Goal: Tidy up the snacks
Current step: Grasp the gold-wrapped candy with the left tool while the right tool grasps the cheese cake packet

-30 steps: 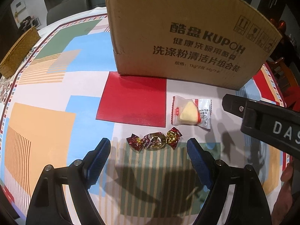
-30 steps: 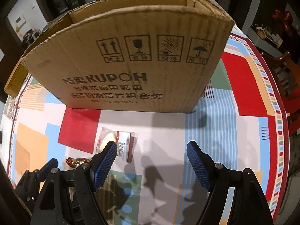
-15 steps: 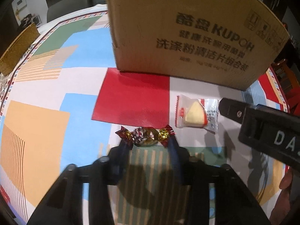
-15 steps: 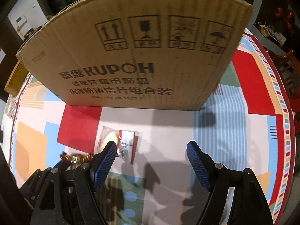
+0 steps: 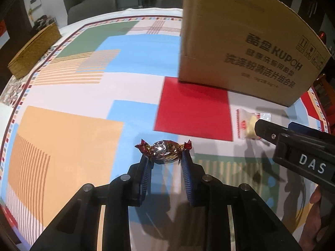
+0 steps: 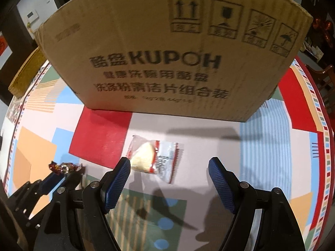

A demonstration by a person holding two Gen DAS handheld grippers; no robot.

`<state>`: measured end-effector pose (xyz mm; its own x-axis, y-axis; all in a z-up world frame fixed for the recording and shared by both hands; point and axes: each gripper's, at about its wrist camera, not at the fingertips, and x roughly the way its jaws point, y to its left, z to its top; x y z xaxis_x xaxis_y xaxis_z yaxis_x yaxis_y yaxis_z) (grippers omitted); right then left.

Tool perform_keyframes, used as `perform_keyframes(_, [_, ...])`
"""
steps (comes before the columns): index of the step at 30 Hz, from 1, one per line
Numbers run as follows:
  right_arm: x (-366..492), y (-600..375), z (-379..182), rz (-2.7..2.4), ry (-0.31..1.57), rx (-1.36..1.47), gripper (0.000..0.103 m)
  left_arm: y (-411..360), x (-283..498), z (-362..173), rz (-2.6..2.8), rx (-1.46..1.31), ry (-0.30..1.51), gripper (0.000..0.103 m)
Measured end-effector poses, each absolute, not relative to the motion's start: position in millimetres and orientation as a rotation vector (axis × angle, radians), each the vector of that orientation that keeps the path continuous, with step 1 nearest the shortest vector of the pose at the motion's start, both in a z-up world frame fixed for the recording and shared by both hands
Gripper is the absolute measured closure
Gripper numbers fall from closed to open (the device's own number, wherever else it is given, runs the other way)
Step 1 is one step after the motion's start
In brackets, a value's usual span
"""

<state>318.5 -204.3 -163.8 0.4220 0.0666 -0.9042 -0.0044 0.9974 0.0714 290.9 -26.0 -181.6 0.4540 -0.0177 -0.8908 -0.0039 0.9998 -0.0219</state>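
A foil-wrapped candy (image 5: 165, 151) with red twisted ends sits between the blue pads of my left gripper (image 5: 165, 157). The jaws are closing and the pads press on the candy's two sides, just above the patterned tablecloth. In the right wrist view the same candy (image 6: 66, 166) shows at the far left, at the left gripper's tips (image 6: 60, 175). A clear packet with a yellow wedge inside (image 6: 155, 156) lies flat on the cloth. My right gripper (image 6: 169, 163) hangs open over it, the pads well apart and not touching it. The left wrist view shows this packet (image 5: 245, 123) partly behind the right gripper (image 5: 274, 127).
A big cardboard box (image 6: 167, 52) printed KUPOH stands just behind the packet, filling the back; the left wrist view has this box (image 5: 240, 41) at upper right. A stack of cork mats (image 5: 33, 50) lies at the table's left edge. Grey chairs (image 5: 92, 8) stand beyond. A hand (image 5: 318, 219) holds the right gripper.
My left jaws went from wide open to pinching the foil candy, then shifted left with it. The right gripper came lower and closer over the packet, still open.
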Motion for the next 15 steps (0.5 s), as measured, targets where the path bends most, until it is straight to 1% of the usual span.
perform_keyframes(11, [316.9,-159.9,-186.6,-0.025,1.116,0.037,0.025,-2.7,286.3,-181.8,0.030,-0.042,1.085,0.074])
perform_keyframes(15, [310.8,-140.9,-192.6,-0.054,1.067,0.005,0.025,-0.1,280.6,-179.5,0.040,-0.046,1.077,0.074])
